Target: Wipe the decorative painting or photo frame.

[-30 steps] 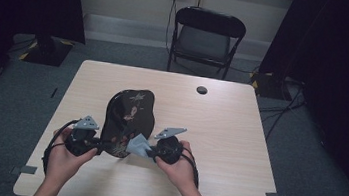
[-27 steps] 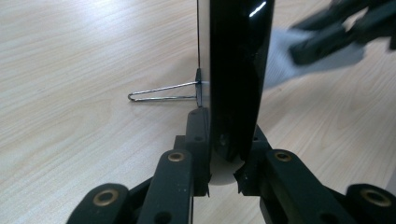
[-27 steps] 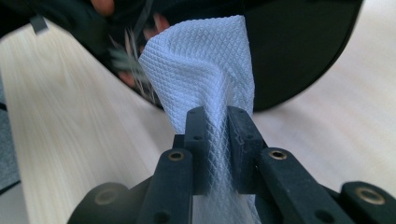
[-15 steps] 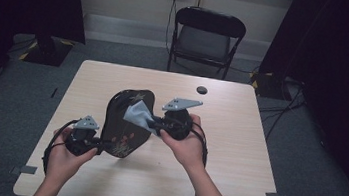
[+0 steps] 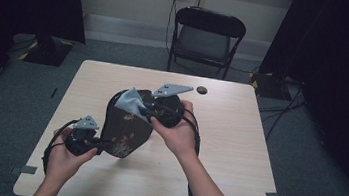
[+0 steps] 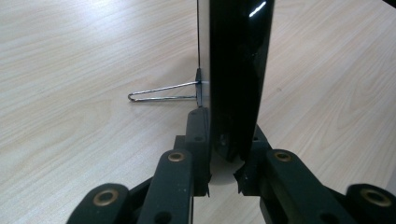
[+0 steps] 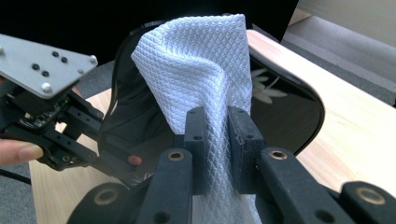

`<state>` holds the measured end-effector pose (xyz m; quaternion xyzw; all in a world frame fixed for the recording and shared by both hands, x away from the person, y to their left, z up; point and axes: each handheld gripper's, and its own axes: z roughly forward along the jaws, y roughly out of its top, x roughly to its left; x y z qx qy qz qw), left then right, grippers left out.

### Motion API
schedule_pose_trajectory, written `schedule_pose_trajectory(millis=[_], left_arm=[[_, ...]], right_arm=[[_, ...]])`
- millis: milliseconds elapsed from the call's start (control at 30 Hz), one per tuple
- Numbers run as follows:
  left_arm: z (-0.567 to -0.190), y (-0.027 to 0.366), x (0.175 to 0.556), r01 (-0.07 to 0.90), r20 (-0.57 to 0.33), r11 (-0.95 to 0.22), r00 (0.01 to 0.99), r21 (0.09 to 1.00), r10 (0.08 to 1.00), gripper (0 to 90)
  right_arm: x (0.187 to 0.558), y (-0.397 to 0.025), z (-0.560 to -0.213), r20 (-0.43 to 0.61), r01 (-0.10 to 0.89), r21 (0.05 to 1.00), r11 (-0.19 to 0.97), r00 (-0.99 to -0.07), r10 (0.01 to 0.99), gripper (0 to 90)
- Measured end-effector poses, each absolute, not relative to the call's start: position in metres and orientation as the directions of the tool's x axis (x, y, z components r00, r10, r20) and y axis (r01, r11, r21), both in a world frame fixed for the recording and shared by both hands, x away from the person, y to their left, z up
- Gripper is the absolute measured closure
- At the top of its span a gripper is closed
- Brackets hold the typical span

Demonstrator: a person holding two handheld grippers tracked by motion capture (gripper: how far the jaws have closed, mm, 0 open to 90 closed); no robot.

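Note:
A glossy black oval plate with red and white flower decoration stands on edge on the table. My left gripper is shut on its lower rim; in the left gripper view the plate's edge rises between my jaws, with a wire stand leg behind it. My right gripper is shut on a pale grey waffle-weave cloth pressed against the plate's upper part. In the right gripper view the cloth fans up over the plate's face, and the left gripper holds the plate at lower left.
The light wooden table has a small black round object near its far edge. A black folding chair stands beyond the table. Black curtains hang at both sides. Tape marks sit at the table's near corners.
My right gripper with the cloth has moved from the plate's lower right up and across to its upper part. The left gripper has kept its hold on the plate.

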<state>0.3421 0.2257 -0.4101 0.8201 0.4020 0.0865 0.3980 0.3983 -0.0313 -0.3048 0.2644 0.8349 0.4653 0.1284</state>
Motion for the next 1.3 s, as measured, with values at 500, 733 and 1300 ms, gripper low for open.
schedule_pose_trajectory(millis=[500,733,1300], left_arm=[[-0.410,0.225,0.342,0.589,-0.176,-0.360,0.661,0.723,0.729,78.6],[-0.410,0.225,0.342,0.590,-0.177,-0.360,0.661,0.722,0.729,78.6],[-0.410,0.225,0.342,0.590,-0.177,-0.359,0.661,0.723,0.729,78.6]], right_arm=[[0.393,-0.030,-0.343,0.063,0.362,0.815,0.452,-0.831,0.552,79.7],[0.389,-0.031,-0.367,0.081,0.390,0.791,0.471,-0.831,0.551,79.6],[0.384,-0.036,-0.417,0.124,0.455,0.736,0.501,-0.819,0.561,79.6]])
